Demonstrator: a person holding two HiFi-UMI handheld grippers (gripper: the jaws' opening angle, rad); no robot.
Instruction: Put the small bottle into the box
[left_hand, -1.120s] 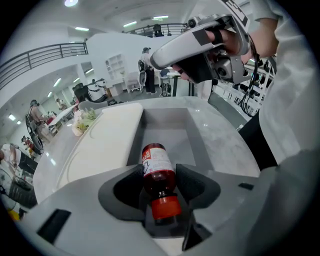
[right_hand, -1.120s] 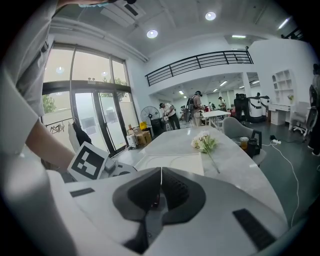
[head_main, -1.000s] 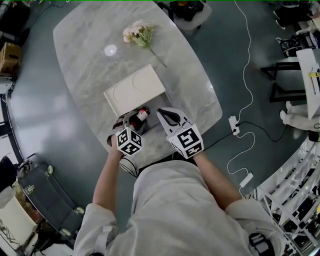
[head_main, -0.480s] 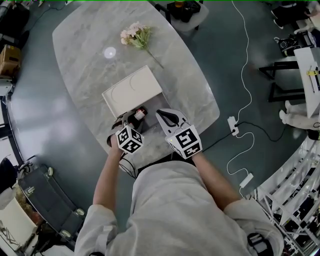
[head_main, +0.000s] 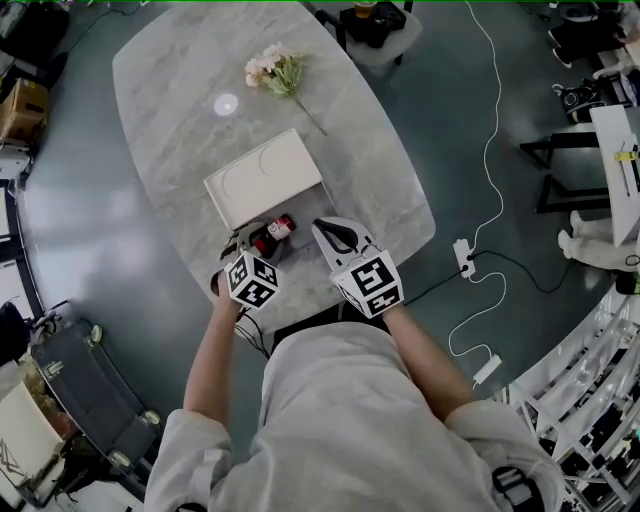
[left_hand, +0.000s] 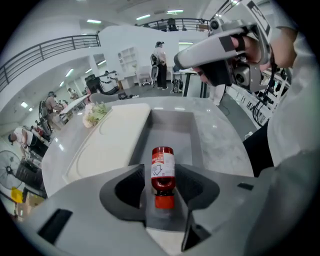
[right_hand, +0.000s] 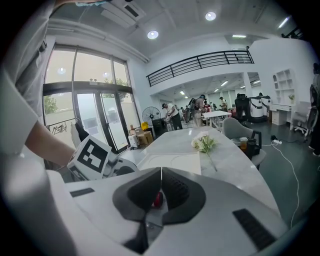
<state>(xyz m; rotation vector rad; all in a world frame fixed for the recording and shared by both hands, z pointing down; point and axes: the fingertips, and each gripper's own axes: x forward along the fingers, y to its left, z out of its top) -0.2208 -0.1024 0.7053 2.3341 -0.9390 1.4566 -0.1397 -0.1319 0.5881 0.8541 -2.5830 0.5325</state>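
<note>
A small red bottle with a white label lies on the grey marble table, just in front of the flat white box. My left gripper points steeply down over it. In the left gripper view the bottle lies lengthwise between the jaws, cap toward me. The left gripper has just been closing; its pads stand close beside the bottle with a thin gap on one side. My right gripper hovers to the right, shut and empty.
A bunch of pale flowers lies at the table's far end. A white cable and power strip run over the floor at the right. A chair stands beyond the table. The near table edge is right below both grippers.
The left gripper has rolled a little and its jaws have drawn nearer the bottle's sides. The bottle, the box and the right gripper stay where they were.
</note>
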